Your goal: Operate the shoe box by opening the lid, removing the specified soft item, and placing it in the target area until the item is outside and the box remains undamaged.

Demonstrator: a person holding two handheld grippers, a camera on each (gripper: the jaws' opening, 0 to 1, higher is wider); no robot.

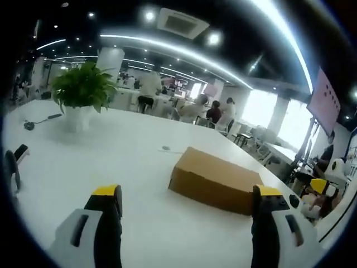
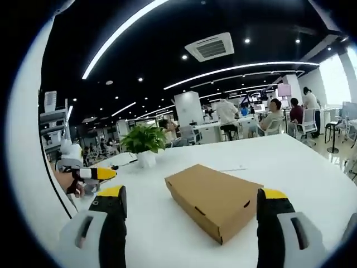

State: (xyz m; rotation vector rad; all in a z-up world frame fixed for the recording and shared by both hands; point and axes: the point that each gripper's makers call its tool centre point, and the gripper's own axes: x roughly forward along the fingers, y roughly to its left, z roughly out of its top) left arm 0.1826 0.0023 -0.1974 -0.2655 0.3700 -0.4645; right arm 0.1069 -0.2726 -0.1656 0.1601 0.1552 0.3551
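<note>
Shoe box (image 2: 213,200) is just a plain brown cardboard one, no print or label that I can make out, lid shut flat on top, lying on the white counter (image 2: 301,167). From the right gripper view you get one corner pointing at the camera, and there are a couple of little dark slots on the long side facing us, plus a small notch near the top edge of the short side. Edges look crisp, no dents or tears showing. In the left gripper view the box (image 1: 216,180) sits further over to the right, seen lower and more from the side. Left gripper (image 1: 187,204) has its yellow-tipped fingers spread wide with nothing between them, hovering short of the box. Right gripper (image 2: 192,204) is the same deal, fingers wide apart and empty, box sitting in the gap ahead but not touched. The left gripper also pokes into the right gripper view from the left edge (image 2: 95,173). Behind the box there's a potted plant (image 2: 144,142) in a white pot on the same counter, well apart from it.
</note>
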